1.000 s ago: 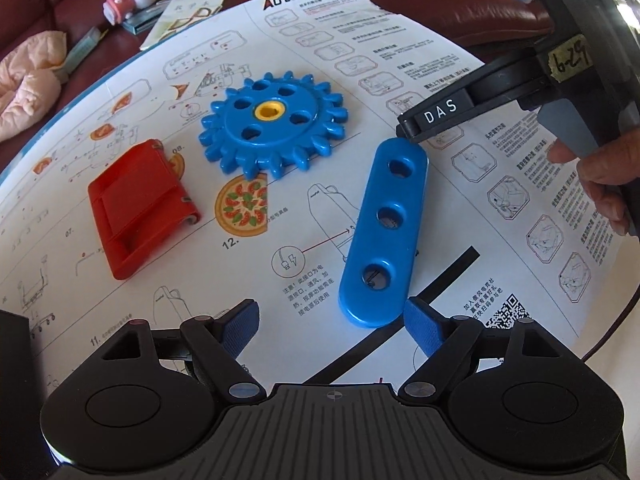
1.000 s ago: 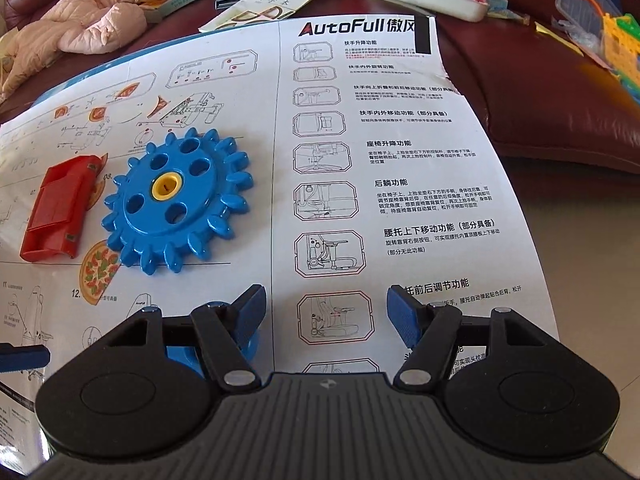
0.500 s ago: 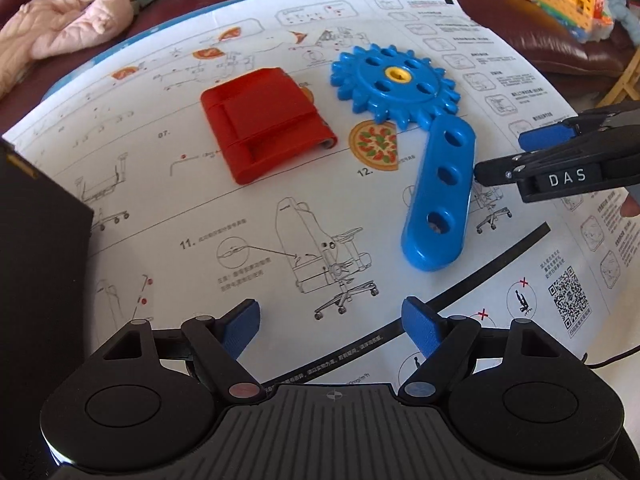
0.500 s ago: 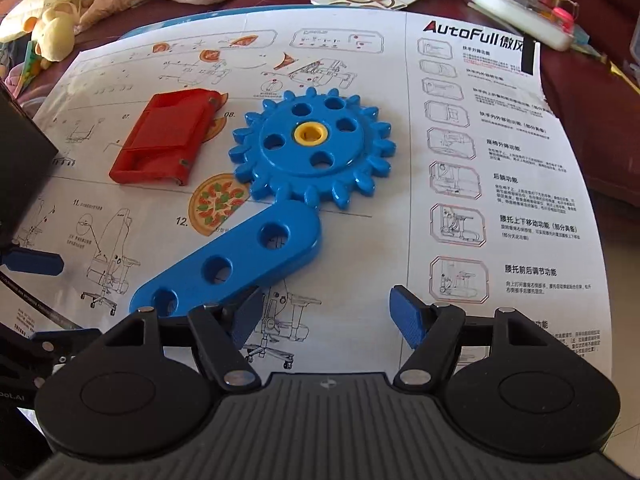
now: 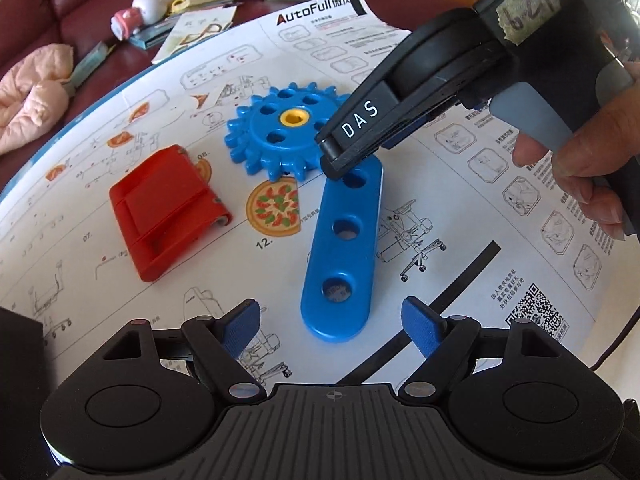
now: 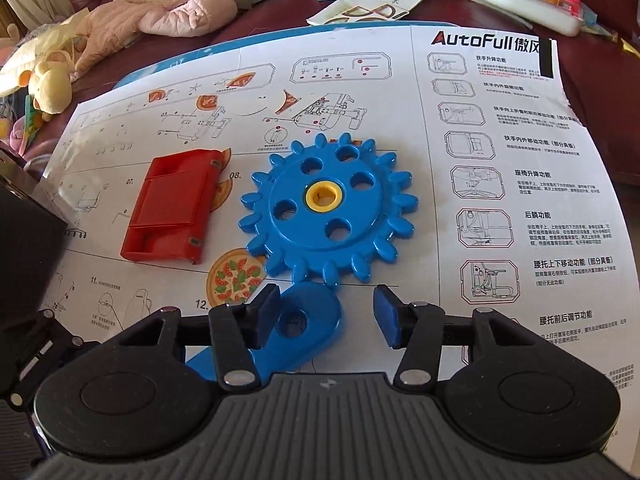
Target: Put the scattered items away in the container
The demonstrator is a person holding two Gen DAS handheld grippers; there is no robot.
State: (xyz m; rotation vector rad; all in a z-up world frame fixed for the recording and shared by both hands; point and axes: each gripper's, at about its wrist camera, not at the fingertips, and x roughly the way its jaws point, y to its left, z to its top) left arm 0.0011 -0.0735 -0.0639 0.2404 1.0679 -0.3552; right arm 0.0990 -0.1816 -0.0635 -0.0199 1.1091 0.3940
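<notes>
Printed instruction sheets (image 6: 400,92) cover the worktop, with dark red leather behind. Left to right on the paper lie a red plastic piece (image 6: 170,208), a blue gear (image 6: 330,208) with a yellow hub, and a blue three-hole bar (image 5: 342,248) whose far end touches the gear's teeth. The left tool (image 5: 332,326) hangs spread wide over the bar's near end, gripping nothing. The right tool (image 6: 326,318) has just been closing; the bar's far end sits between its jaws, right pad (image 6: 386,320) still clear.
</notes>
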